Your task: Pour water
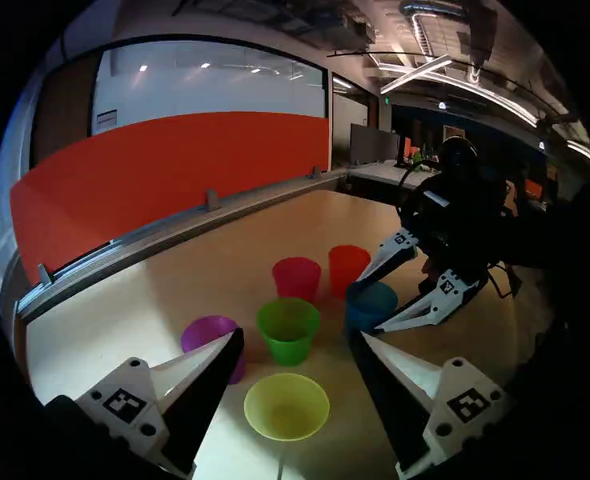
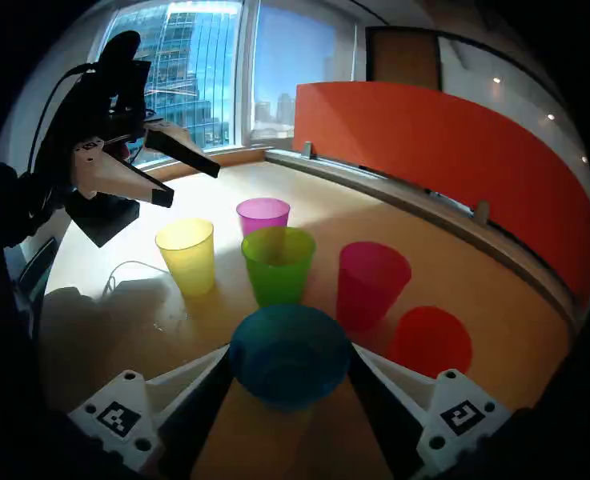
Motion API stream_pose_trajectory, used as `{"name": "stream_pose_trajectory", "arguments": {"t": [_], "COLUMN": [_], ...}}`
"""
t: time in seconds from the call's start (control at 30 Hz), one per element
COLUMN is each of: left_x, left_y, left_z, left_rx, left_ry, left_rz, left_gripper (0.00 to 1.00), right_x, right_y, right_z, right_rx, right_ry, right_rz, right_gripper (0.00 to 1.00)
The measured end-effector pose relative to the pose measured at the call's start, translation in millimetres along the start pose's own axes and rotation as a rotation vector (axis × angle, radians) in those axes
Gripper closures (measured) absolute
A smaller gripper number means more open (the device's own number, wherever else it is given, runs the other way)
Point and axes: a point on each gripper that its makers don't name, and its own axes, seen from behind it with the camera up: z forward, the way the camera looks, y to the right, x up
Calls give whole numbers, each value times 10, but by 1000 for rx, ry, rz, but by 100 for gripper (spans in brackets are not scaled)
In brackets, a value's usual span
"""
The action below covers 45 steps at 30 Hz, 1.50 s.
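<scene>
On the table [image 2: 487, 304], the blue cup [image 2: 288, 352] sits between right gripper's [image 2: 290, 354] fingers [image 2: 190, 384].

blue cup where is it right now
The blue cup stands between the fingers of the right claw in the right gripper view, with the green cup and pink cup just behind it.

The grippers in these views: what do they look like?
The left gripper and right gripper each have two long white wedge-shaped fingers tapering to points, with black inner faces. Every finger base carries a square black-and-white tag beside small holes. Seen farther off, the bodies are bulky and black, trailing a black cable.
</scene>
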Motion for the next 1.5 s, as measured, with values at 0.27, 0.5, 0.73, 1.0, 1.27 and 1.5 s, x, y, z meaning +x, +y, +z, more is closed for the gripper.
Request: {"name": "stream_pose_trajectory", "arguments": {"t": [0.27,0.5,0.73,1.0,1.27,1.5], "left_x": [-36,-62,-133,-210,-293,-311], "left_y": [4,2,-3,17,53,74], "left_z": [26,52,96,184,267,339], "left_rx": [2,0,3,-11,-28,-38], "left_ry": [-18,-37,-71,-122,-173,-190], "left_rz": [10,13,22,26,49,50], "left_gripper": [3,3,3,3,3,3], "right_x": [-21,90,342,686,931,1031], "right_y": [10,23,81,150,162,134], "right_z": [-48,-224,-542,-932,-1227,-1343], "right_rx": [1,-7,-41,-86,-108,-120], "right_ry": [-4,38,112,218,315,368], "right_rz": [9,15,-4,-23,-16,-33], "right_gripper": [8,8,8,8,8,8]}}
